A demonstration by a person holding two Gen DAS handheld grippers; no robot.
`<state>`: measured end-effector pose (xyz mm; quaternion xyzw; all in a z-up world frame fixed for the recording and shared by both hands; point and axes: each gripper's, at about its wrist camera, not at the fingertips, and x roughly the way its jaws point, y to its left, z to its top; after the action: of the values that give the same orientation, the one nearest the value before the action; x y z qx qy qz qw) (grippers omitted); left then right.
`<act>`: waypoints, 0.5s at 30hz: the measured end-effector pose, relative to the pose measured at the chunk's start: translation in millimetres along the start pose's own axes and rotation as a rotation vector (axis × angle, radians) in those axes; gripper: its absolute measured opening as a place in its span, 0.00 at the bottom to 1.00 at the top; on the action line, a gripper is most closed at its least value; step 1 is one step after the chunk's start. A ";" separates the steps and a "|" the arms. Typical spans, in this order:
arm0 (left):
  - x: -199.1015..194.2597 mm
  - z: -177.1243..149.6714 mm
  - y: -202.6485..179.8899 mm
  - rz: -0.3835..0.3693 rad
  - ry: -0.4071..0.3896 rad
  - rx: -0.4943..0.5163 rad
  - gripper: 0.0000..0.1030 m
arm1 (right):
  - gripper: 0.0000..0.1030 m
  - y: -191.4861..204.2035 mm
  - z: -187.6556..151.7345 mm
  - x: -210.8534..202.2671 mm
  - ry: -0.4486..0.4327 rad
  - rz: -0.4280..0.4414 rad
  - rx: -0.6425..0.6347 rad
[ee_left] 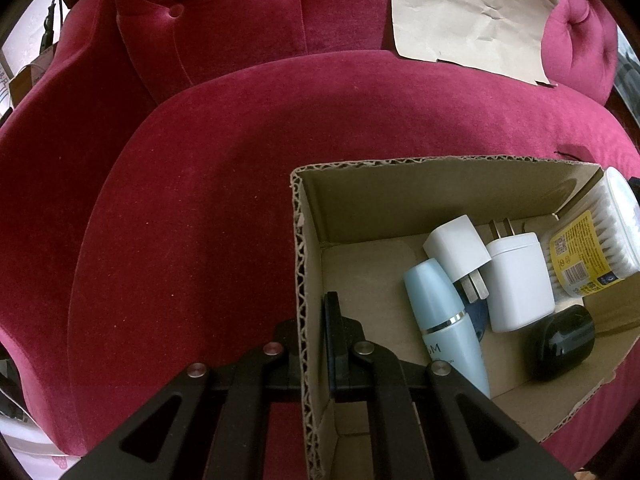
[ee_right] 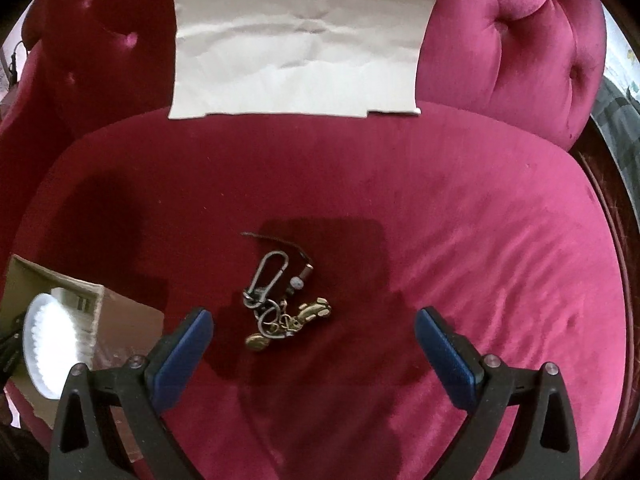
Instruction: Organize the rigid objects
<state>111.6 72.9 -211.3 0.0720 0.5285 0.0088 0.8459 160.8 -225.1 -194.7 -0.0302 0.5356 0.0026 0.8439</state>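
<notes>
A cardboard box (ee_left: pixel 308 264) sits on a red velvet sofa seat. My left gripper (ee_left: pixel 310 336) is shut on the box's left wall, one finger inside and one outside. In the box lie a light blue bottle (ee_left: pixel 444 312), two white plug adapters (ee_left: pixel 520 280), a black rounded object (ee_left: pixel 562 340) and a cotton swab tub (ee_left: pixel 596 236). In the right wrist view a keychain (ee_right: pixel 280 300) with a carabiner and brass charms lies on the seat. My right gripper (ee_right: pixel 312 336) is open, just in front of the keychain, empty.
A sheet of beige paper (ee_right: pixel 296 40) leans against the tufted sofa back (ee_left: pixel 224 20). The box corner and swab tub (ee_right: pixel 52 340) show at the left edge of the right wrist view. The sofa's wooden frame (ee_right: pixel 612 208) runs along the right.
</notes>
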 end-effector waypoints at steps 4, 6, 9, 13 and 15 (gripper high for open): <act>-0.3 0.2 -1.0 0.000 -0.001 0.001 0.06 | 1.00 -2.6 -1.0 11.6 0.024 -0.007 0.000; -0.3 0.2 -1.2 0.000 0.000 0.001 0.06 | 1.00 -2.8 -1.1 18.0 0.038 -0.010 -0.003; -0.2 0.4 -1.3 0.000 0.000 0.001 0.06 | 1.00 -2.2 0.1 25.3 0.046 -0.016 -0.004; -0.3 0.5 -1.2 -0.001 0.000 0.000 0.06 | 1.00 -0.6 1.7 34.6 0.056 -0.016 0.000; -0.3 1.0 -1.4 -0.001 0.001 -0.001 0.06 | 1.00 2.2 1.5 39.9 0.067 -0.025 -0.010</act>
<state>112.3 71.3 -210.7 0.0712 0.5288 0.0085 0.8457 179.0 -223.9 -230.2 -0.0413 0.5630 -0.0062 0.8254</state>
